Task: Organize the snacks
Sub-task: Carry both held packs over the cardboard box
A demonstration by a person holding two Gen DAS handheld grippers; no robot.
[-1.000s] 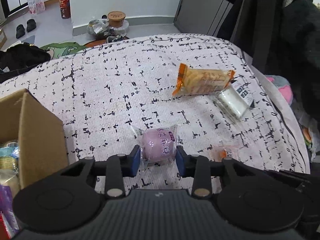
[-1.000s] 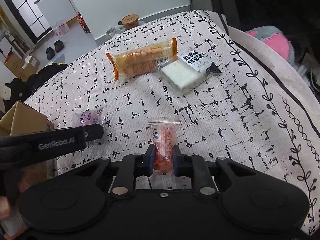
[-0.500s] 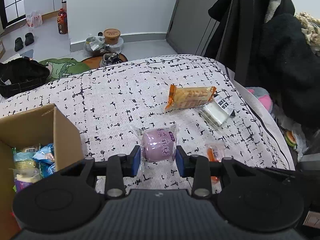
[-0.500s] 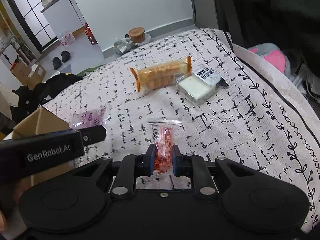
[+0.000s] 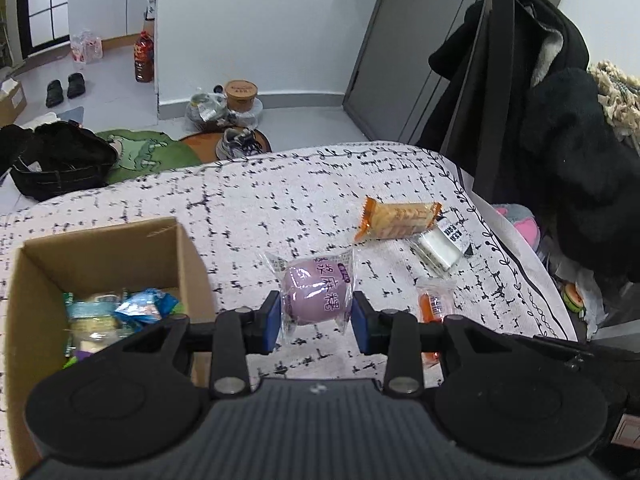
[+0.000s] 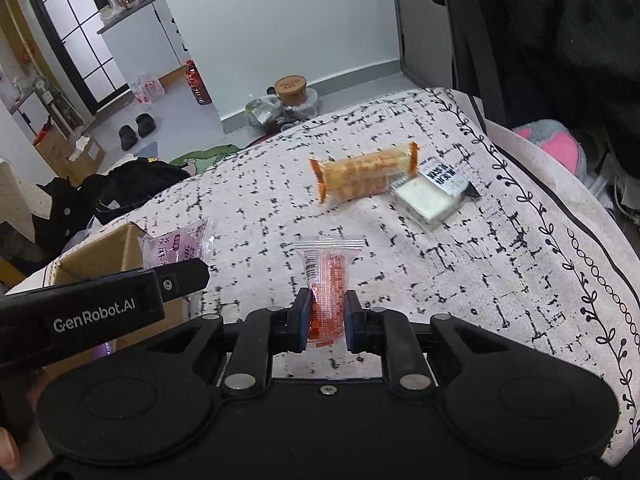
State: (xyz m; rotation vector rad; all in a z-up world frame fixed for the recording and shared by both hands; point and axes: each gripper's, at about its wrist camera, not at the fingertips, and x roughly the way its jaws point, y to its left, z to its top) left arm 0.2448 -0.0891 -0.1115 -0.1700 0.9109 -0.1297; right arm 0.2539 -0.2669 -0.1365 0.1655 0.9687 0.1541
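My left gripper [image 5: 316, 322] is shut on a purple mochi packet [image 5: 318, 294] and holds it above the patterned bedspread, just right of the open cardboard box [image 5: 188, 256] that holds several snacks. My right gripper [image 6: 326, 322] is shut on a small red snack packet [image 6: 328, 288], lifted above the bedspread. That packet also shows in the left wrist view [image 5: 434, 304]. An orange cracker pack [image 5: 398, 220] and a white-and-black packet [image 5: 444, 244] lie on the bedspread further back; they also show in the right wrist view as the cracker pack [image 6: 366, 174] and the white packet [image 6: 434, 196].
The box corner [image 6: 108, 252] sits left of my right gripper, with my left gripper's body [image 6: 104, 308] crossing in front. Dark coats [image 5: 560, 140] hang to the right of the bed. A black bag [image 5: 60, 160], shoes and bottles lie on the floor beyond.
Both grippers have risen and pulled back from the bedspread with their packets. The box and its contents have come more into the left wrist view.
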